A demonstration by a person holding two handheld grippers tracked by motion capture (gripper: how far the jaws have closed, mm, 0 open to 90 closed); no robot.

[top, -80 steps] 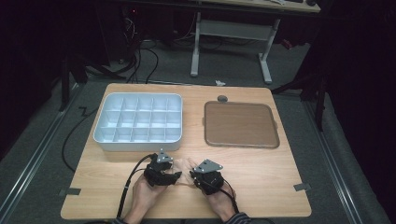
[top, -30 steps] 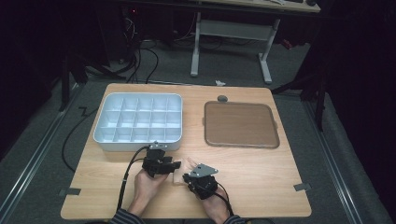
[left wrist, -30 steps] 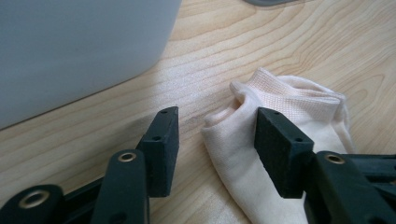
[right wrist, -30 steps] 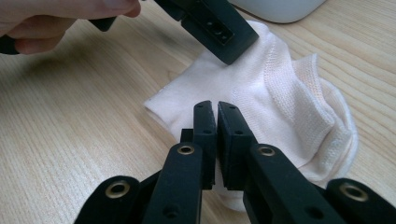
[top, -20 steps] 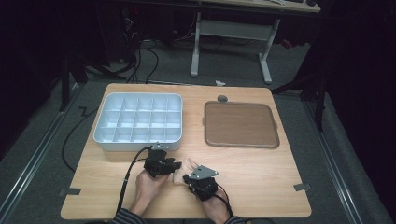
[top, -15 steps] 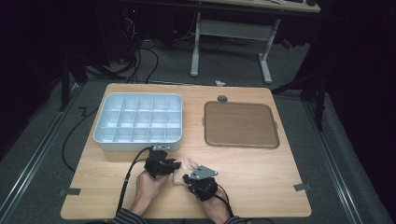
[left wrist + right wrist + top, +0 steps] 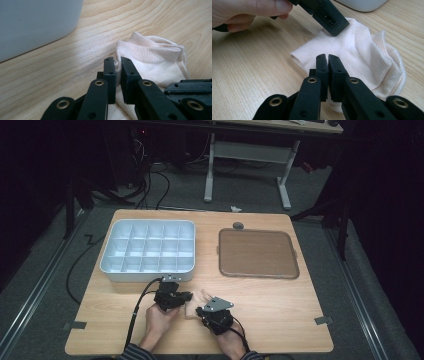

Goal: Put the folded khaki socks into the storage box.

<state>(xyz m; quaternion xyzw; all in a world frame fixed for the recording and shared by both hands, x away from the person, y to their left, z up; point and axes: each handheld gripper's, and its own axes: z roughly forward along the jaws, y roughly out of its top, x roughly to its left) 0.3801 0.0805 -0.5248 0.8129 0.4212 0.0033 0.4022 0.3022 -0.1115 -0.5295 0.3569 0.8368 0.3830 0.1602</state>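
Note:
A pale cream sock point(image 7: 194, 301) lies crumpled on the wooden table point(image 7: 280, 310) near its front edge, between my two grippers. My left gripper point(image 7: 118, 60) has just been closing and is now shut on the sock's point(image 7: 155, 58) ribbed cuff edge. In the high view the left gripper point(image 7: 186, 296) comes at the sock from the left. My right gripper point(image 7: 327, 57) is shut on a fold of the sock point(image 7: 367, 47) at its near side. In the high view the right gripper point(image 7: 202, 310) sits just below the sock. A black jaw of the left gripper presses the sock's far edge in the right gripper view.
A white tray point(image 7: 107, 266) with several compartments stands at the back left, close to the left gripper. A flat brown tray point(image 7: 257, 253) lies at the back right, with a small dark round thing point(image 7: 238, 225) behind it. A hand point(image 7: 247, 11) holds the left gripper.
Since the oldest frame the right hand has slid slightly toward the front edge, and the sock now shows between the grippers. Over the last second nothing visibly moved.

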